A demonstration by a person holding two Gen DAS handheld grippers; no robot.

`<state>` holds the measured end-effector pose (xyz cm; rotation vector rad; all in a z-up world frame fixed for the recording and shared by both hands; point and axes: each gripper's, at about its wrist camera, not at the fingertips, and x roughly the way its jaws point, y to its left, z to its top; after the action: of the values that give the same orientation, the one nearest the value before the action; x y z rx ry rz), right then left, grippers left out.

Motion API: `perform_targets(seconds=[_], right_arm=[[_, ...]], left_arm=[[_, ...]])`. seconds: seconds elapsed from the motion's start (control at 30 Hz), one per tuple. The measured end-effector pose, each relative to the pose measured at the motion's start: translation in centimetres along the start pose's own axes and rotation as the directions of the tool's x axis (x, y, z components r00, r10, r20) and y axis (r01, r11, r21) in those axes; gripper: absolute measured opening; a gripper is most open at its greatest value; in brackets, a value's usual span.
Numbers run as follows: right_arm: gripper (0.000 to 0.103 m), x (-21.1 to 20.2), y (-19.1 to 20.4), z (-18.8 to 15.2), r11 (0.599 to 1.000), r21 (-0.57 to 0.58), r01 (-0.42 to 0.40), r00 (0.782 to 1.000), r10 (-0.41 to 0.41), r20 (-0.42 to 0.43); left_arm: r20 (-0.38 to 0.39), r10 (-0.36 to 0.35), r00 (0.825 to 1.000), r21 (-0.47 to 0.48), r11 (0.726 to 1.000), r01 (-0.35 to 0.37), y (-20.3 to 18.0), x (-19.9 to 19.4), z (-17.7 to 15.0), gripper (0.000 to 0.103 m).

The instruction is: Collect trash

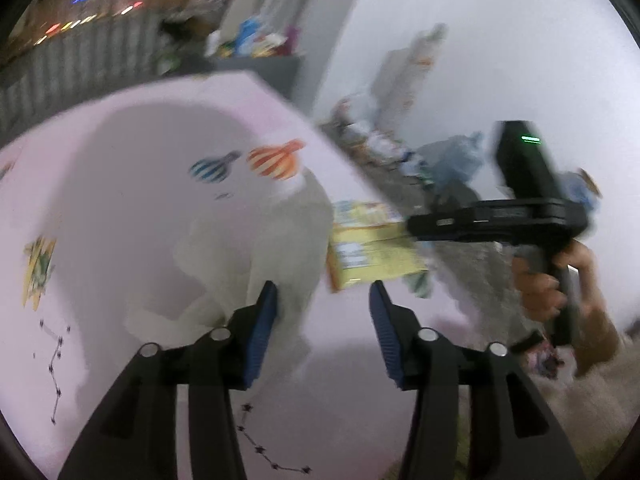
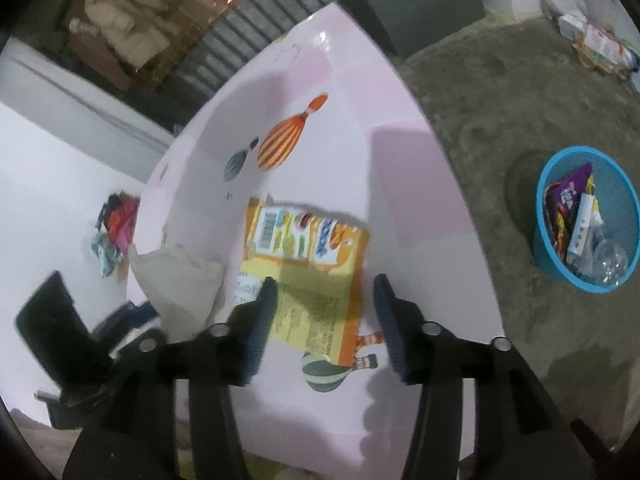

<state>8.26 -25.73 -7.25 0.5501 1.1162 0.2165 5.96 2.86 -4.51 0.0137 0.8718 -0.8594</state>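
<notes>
A pale pink table (image 2: 352,92) printed with striped hot-air balloons and thin star-line drawings stands on a rough grey concrete floor (image 2: 492,92) beside white walls. A dark grey box (image 2: 412,4) heaped with colourful clutter sits past the table's far corner, and more bags and cartons lie along the wall.

On the floor off the table's right edge, well apart from it, a round blue mesh basket (image 2: 550,258) holds a purple wrapper, a white carton and clear plastic.

A flat yellow-and-orange snack packet (image 2: 308,264) lies near the middle of the table, its back panel up with a barcode and blocks of print too blurred to read. Just beside it, toward the left edge, sits a crumpled off-white paper bag (image 2: 180,284).

The right gripper (image 2: 325,312) points down over the packet's near end, its blue-padded jaws parted to either side with the pads clear of the packet. In the left wrist view a bare hand (image 1: 548,284) grips its black handle, a green light glowing on top.

The left gripper (image 1: 323,312) angles down over the near part of the table, jaws apart and holding nothing, one pad (image 1: 264,320) right by the paper bag; contact cannot be told through the blur.
</notes>
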Motion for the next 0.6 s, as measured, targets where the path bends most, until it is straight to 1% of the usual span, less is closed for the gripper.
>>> perform_targets(seconds=[0.03,0.1,0.13,0.23,0.33,0.47,0.5,0.57,0.6], right_arm=[[0.055,0.2,0.2,-0.1,1.000,-0.015,0.003,1.000,-0.003,-0.008],[0.057,0.3,0.8,-0.1,0.998,-0.052,0.021,1.000,-0.022,-0.016],[0.059,0.3,0.9,-0.1,0.998,-0.060,0.028,0.999,-0.030,-0.017],[0.059,0.4,1.0,0.0,0.998,-0.055,0.033,0.999,-0.034,-0.020],[0.059,0.5,1.1,0.0,0.997,-0.054,0.046,0.999,-0.047,-0.010],[0.059,0.7,1.5,-0.2,0.995,-0.080,0.067,0.998,-0.066,0.012],[0.059,0.7,1.6,-0.2,0.994,-0.080,0.070,0.997,-0.069,0.015],[0.058,0.8,1.6,-0.1,0.995,-0.064,0.076,0.997,-0.075,0.022],[0.055,0.8,1.5,-0.1,0.996,-0.048,0.079,0.996,-0.077,0.033]], left_arm=[[0.020,-0.011,1.000,0.031,0.999,0.010,-0.4,-0.5,-0.1,0.057],[0.049,0.009,0.999,0.075,0.997,-0.012,-1.1,-1.1,-0.2,0.059],[0.049,0.029,0.998,0.078,0.996,-0.033,-1.0,-1.1,-0.2,0.059],[0.043,0.055,0.998,0.066,0.996,-0.058,-0.4,-0.5,0.0,0.059],[0.055,0.086,0.995,0.086,0.992,-0.091,-0.2,0.3,0.5,0.059],[0.051,0.156,0.986,0.094,0.982,-0.161,0.4,1.8,1.2,0.059],[0.047,0.160,0.986,0.088,0.983,-0.163,0.5,2.1,1.3,0.059],[0.040,0.146,0.989,0.069,0.987,-0.148,0.9,2.4,1.5,0.054],[0.035,0.138,0.990,0.060,0.988,-0.140,1.1,2.5,1.5,0.051]])
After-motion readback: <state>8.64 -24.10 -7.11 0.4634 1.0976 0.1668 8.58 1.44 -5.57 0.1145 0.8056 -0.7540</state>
